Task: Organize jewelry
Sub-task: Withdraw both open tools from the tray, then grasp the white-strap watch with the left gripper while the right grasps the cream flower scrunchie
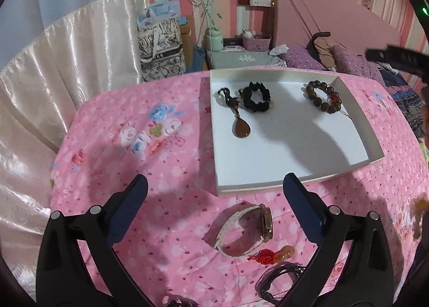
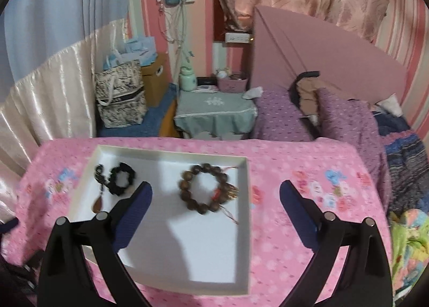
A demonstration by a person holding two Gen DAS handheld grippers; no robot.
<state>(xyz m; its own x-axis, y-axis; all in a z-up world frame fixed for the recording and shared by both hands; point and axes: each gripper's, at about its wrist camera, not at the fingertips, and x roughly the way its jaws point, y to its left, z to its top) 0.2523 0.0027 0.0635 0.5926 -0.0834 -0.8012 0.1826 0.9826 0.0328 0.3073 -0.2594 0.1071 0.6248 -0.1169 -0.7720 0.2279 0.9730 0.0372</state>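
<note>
A shallow white tray lies on a pink flowered cloth. In it are a brown teardrop pendant on a dark cord, a black scrunchie and a brown bead bracelet. My left gripper is open and empty above the cloth in front of the tray. Near it lie a watch with a white strap, a red knot charm with an orange bead and a dark cord. My right gripper is open and empty over the tray.
Cream satin curtain hangs left of the table. Behind the table stand a patterned bag, a covered nightstand and a bed with purple pillows. The right gripper's body shows at the right edge of the left wrist view.
</note>
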